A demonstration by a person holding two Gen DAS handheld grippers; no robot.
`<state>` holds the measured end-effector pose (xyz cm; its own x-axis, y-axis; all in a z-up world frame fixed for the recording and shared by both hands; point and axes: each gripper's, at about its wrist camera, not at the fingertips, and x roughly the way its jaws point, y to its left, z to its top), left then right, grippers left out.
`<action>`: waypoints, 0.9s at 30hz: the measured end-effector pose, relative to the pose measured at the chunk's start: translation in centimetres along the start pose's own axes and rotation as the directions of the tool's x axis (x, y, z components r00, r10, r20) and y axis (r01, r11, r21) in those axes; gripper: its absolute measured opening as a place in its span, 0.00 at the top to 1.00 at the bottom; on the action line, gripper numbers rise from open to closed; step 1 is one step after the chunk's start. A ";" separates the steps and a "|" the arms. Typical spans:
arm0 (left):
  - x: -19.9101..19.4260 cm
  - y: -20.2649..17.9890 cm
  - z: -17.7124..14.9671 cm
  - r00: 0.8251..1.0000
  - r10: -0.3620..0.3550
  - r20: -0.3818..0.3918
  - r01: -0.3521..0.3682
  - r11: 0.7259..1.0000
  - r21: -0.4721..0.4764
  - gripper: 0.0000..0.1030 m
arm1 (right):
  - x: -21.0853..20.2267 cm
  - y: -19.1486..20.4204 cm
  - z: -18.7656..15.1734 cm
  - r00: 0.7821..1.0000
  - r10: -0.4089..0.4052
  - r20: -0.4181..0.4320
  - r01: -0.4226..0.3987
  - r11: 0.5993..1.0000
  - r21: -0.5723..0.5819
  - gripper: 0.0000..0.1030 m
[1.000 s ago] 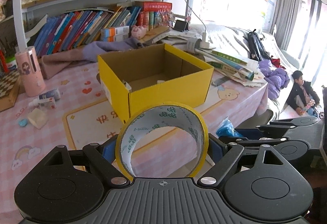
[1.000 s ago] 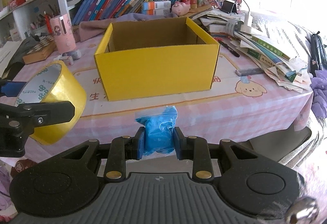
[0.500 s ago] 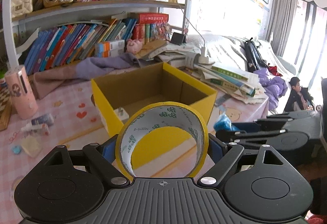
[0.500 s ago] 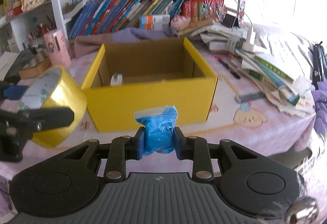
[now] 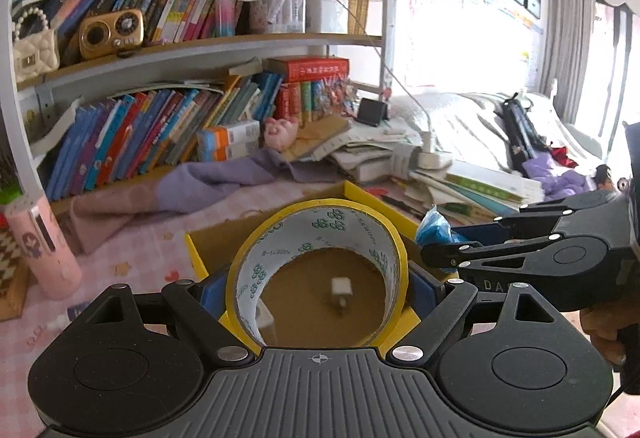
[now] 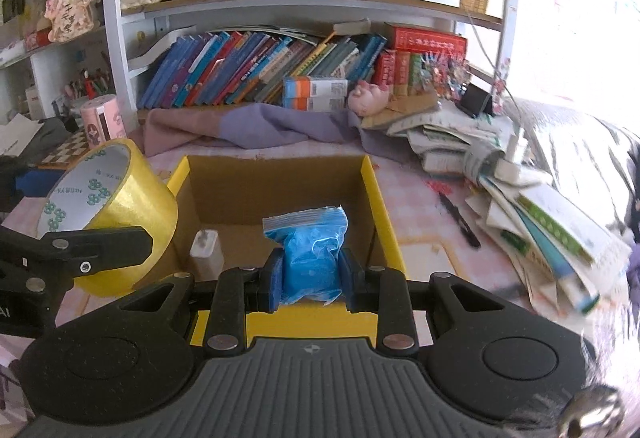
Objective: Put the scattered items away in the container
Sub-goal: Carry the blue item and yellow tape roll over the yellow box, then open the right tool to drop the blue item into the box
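My left gripper [image 5: 318, 290] is shut on a yellow tape roll [image 5: 384, 234] and holds it above the open yellow cardboard box [image 5: 194, 248]. The roll also shows in the right wrist view [image 6: 124, 198], over the box's left wall. My right gripper [image 6: 310, 268] is shut on a small blue plastic bag [image 6: 310, 250] above the box's [image 6: 378, 194] front part. The bag also shows in the left wrist view [image 5: 436, 228]. A white charger [image 6: 206, 248] lies on the box floor and shows through the roll [image 5: 340, 288].
A pink cylinder [image 6: 100, 118] and a chessboard [image 6: 66, 152] stand left of the box. A purple cloth [image 6: 256, 126] lies behind it under the bookshelf. A black pen [image 6: 458, 218] and a heap of books and papers [image 6: 540, 210] lie to the right.
Both grippers moved forward and up with their loads, from in front of the box to above its opening. The box floor now shows under them.
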<state>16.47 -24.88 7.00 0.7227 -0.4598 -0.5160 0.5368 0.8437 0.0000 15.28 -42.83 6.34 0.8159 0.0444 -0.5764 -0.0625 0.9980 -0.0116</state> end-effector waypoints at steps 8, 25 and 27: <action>4.5 -0.1 1.3 0.996 0.082 -0.045 -0.080 0.996 0.046 0.15 | 5.4 -2.1 2.8 0.998 0.058 -0.033 -0.060 0.996 -0.069 0.74; 11.8 -0.5 -0.1 0.965 0.140 -0.221 -0.122 0.988 0.094 0.15 | 16.1 -3.2 5.4 0.969 0.151 -0.196 -0.200 0.945 -0.259 0.74; 12.1 -0.6 -0.3 0.962 0.141 -0.234 -0.122 0.988 0.096 0.15 | 16.9 -2.9 5.3 0.962 0.160 -0.223 -0.221 0.933 -0.283 0.74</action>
<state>24.75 -30.85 0.51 0.6692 -0.2583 -0.6968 0.4841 0.8629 0.1449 32.30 -44.71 0.96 0.6464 0.1923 -0.7383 -0.4012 0.9088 -0.1145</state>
